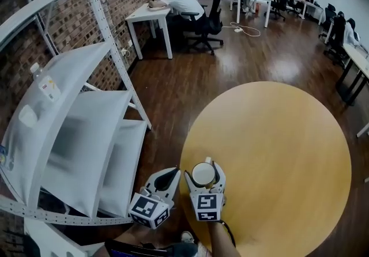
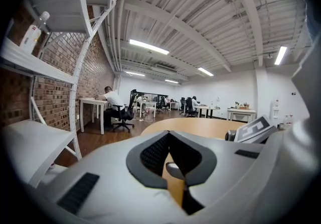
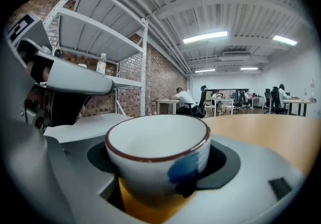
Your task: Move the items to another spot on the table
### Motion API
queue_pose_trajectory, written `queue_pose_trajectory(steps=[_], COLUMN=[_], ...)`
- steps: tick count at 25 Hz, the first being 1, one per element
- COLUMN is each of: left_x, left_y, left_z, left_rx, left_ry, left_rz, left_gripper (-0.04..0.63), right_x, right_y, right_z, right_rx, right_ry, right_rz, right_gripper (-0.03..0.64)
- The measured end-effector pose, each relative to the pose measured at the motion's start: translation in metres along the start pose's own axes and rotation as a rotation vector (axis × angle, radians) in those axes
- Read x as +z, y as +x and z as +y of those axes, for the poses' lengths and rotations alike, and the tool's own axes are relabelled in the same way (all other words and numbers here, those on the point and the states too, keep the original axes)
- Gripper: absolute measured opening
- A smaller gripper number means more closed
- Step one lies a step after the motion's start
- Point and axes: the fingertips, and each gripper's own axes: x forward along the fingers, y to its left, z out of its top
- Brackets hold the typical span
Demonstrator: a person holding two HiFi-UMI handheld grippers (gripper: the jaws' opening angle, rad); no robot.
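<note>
The right claw (image 1: 204, 173) is clamped on a white cup (image 3: 158, 157) with a dark red rim and a blue patch on its side. The cup is upright, mouth up and axis vertical, at the near left edge of the round wooden tabletop (image 1: 277, 146). Just beside it, past that edge, the left claw (image 1: 168, 178) has its tips together and holds nothing.

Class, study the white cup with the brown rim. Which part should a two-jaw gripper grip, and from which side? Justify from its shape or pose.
Grip the cup by its round wall just below the rim, jaws on opposite sides, coming in level from the near edge of the table. It stands upright, mouth up, and no handle shows; the right gripper clasps it so.
</note>
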Motion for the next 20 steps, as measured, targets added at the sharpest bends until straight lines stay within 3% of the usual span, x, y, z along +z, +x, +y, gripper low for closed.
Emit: queue_pose_trajectory(steps=[20], left_x=[-0.003], left_y=[0.015], left_z=[0.001], left_rx=[-0.037], left_ry=[0.003], left_rz=[0.024], left_gripper=[0.006], right_x=[-0.030], right_y=[0.002], right_z=[-0.014], right_rx=[-0.055], right_ry=[0.133], right_rz=[0.072], right_gripper=[0.439])
